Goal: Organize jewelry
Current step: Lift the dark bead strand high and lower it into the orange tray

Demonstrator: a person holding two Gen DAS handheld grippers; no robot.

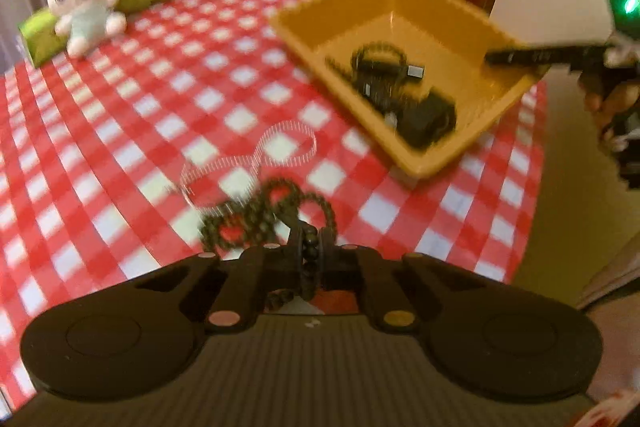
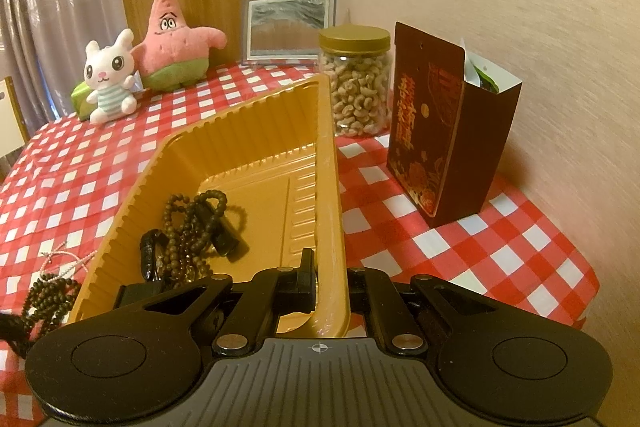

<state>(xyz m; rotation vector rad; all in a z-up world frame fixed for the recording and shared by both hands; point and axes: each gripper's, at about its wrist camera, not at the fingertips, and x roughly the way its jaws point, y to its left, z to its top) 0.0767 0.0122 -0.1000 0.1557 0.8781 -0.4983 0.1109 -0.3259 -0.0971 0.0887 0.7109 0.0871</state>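
Left hand-held gripper (image 1: 310, 247): matte black, jaws pinched on a strand of dark round wooden beads (image 1: 264, 219), the looped rest hanging just above the bench (image 1: 120, 131), which wears a glossy red-and-white checked cloth. Just beyond the beads, a pale fine-linked chain (image 1: 256, 155) lies in a figure-eight. Right hand-held gripper (image 2: 332, 291): jaws clamped on the near wall of the tray (image 2: 248, 131), a ribbed mustard plastic rectangle, holding it tilted. Inside the tray: more dark bead strands (image 2: 188, 231) and black pieces. Beyond the tray: clear jar of cashews (image 2: 356, 87), gold lid; dark red printed box (image 2: 432, 131); framed picture (image 2: 288, 27); white plush rabbit (image 2: 108, 83); pink plush star (image 2: 176, 39).
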